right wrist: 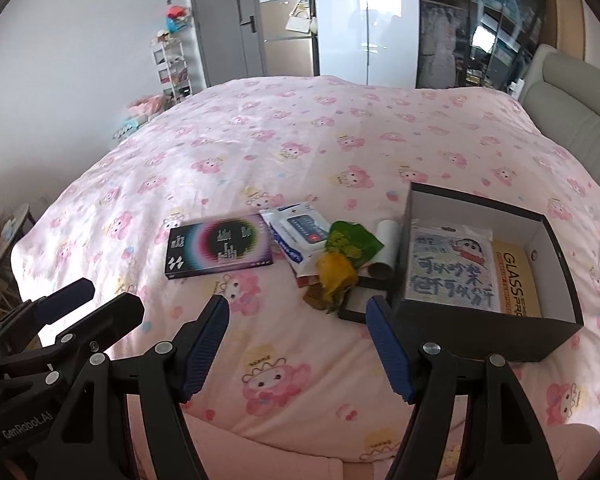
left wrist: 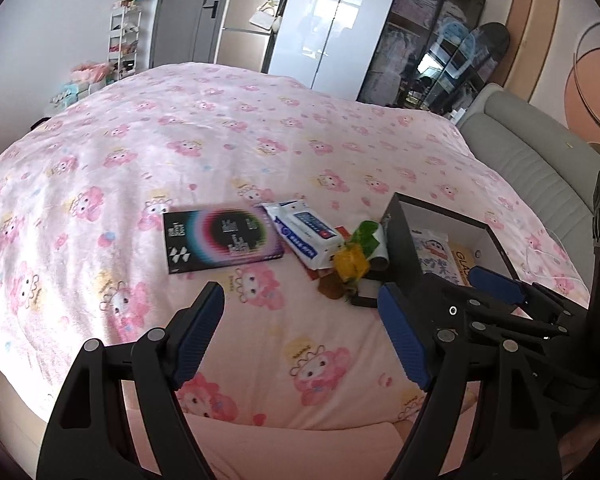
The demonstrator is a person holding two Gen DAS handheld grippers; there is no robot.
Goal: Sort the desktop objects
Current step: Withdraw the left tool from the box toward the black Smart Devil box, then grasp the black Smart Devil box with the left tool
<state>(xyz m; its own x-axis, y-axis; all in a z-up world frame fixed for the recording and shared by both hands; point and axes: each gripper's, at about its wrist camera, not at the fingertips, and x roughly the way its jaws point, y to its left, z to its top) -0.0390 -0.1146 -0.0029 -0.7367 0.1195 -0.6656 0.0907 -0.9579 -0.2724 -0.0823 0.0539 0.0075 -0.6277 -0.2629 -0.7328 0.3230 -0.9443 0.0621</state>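
Two grippers, both mine, hang side by side over the pink bedspread (right wrist: 260, 128) with nothing between their blue pads: my left gripper (left wrist: 300, 336) and my right gripper (right wrist: 300, 344) each stand wide, pointing down toward the clutter ahead. The things I have to sort lie in a loose row well in front of the fingertips. Furthest left is a dark flat box with a coloured ring print (right wrist: 219, 252), lying apart from the rest, so I judge it the easiest to take cleanly. Beside it a white wipes packet (right wrist: 300, 236) overlaps a heap of a green wrapper (right wrist: 350, 242), a yellow crumpled wrapper (right wrist: 336, 276) and a cardboard tube (right wrist: 388, 248), which leans against the wall of the open black box (right wrist: 480, 332). That box already holds a cartoon-printed pack (right wrist: 452, 272) and a yellow package (right wrist: 518, 280) laid flat, so I take it for the place where things go. It sits on my right side, which suits the right gripper for dropping in, while the left is nearer the flat box.
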